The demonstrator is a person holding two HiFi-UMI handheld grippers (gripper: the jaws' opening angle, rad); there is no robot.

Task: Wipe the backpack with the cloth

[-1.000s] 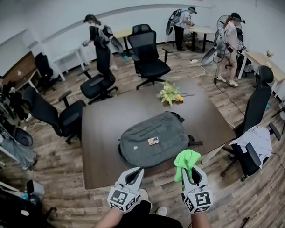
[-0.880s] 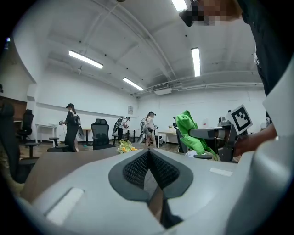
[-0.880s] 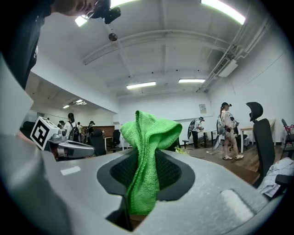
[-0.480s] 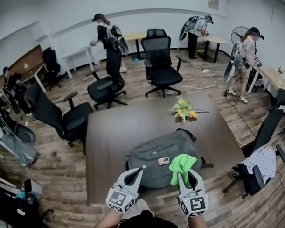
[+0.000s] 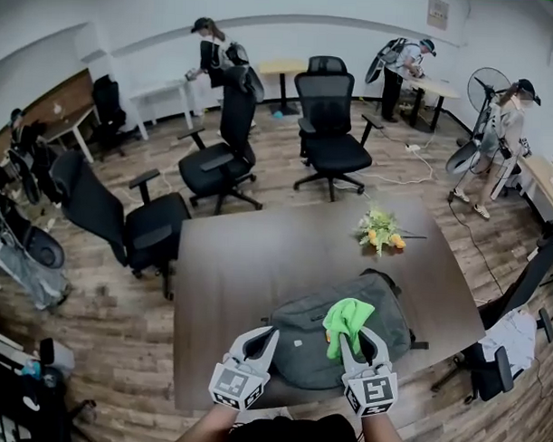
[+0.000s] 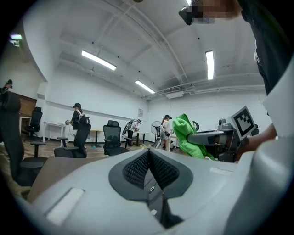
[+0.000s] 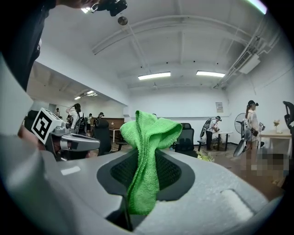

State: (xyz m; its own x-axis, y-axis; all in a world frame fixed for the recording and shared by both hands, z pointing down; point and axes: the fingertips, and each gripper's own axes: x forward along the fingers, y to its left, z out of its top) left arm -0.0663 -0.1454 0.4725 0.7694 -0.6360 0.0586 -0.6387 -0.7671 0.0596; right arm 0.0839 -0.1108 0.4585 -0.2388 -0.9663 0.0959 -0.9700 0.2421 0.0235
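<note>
Backpack [image 5: 393, 317]: grey, lying flat on the near part of a dark brown table [image 5: 248, 260]. Its inside is not on view, so what it holds cannot be told.

Cloth [image 5: 347, 318]: bright green, bunched, held above the backpack's near half. No view shows whether it touches the fabric.

Right gripper [image 5: 356, 342]: over the backpack's near edge, jaws clamped on the cloth. In the right gripper view the cloth runs down into the slot between the two jaws and rises above their tips in a loose fold.

Left gripper [image 5: 258, 338]: just left of the backpack's near-left corner, level with the right gripper and apart from it. In the left gripper view its jaws are pressed together with nothing between them.

Flowers [image 5: 381, 230]: a small yellow and green bunch lying on the table beyond the backpack, well apart from it.

Surroundings: black office chairs [image 5: 332, 127] stand on the wood floor beyond the backpack and to its left. A further chair draped with white fabric [image 5: 497, 330] stands to its right. Three people [image 5: 210, 46] stand far behind the backpack, at light desks along the walls.
</note>
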